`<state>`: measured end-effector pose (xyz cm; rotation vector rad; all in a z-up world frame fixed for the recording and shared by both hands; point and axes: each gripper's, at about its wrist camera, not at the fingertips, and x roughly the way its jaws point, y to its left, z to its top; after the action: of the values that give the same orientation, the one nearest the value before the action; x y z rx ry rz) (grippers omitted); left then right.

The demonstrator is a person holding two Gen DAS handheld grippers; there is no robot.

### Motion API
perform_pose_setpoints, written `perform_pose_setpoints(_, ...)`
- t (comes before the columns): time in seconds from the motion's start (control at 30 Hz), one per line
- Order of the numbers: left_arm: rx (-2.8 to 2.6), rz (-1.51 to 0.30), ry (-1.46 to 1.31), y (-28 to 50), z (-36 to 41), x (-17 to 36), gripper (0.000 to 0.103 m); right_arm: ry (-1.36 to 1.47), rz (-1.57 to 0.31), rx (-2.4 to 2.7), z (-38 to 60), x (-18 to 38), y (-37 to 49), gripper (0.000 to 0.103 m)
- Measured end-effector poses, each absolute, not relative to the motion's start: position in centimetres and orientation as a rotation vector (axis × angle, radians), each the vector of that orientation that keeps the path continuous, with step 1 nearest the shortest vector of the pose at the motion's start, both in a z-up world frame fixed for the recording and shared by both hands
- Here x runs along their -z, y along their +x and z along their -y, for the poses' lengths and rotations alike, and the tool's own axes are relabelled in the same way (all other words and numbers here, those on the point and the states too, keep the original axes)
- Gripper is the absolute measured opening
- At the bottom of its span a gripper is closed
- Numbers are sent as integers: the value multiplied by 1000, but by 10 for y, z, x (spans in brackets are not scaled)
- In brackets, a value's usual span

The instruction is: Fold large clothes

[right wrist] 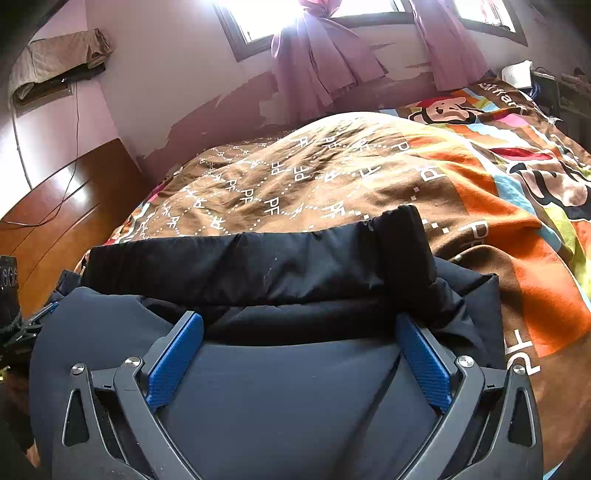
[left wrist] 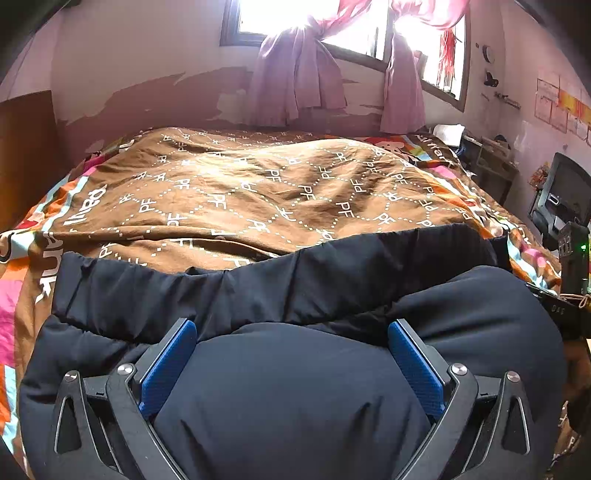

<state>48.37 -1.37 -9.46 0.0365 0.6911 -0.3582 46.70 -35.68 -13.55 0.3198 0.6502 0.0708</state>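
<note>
The black padded jacket (left wrist: pixel 295 387) covers the near edge of the bed (left wrist: pixel 221 192), and the picture's lower edge cuts it off. The window (right wrist: pixel 266 14) is washed out by glare.

A puffy black padded jacket (left wrist: pixel 295 387) lies bunched on the brown patterned bedspread (left wrist: pixel 240 192).

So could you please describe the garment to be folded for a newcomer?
Find the big bed under the brown monogram-print quilt. At its near edge lies a puffy dark navy padded jacket, the only plain, unpatterned fabric there.
</note>
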Motion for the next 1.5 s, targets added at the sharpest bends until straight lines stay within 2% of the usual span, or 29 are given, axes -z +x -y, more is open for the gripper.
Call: perform_pose_setpoints(1.5,322,-573,39,462,10,93,103,323,-515,-85,359,142,452,102)
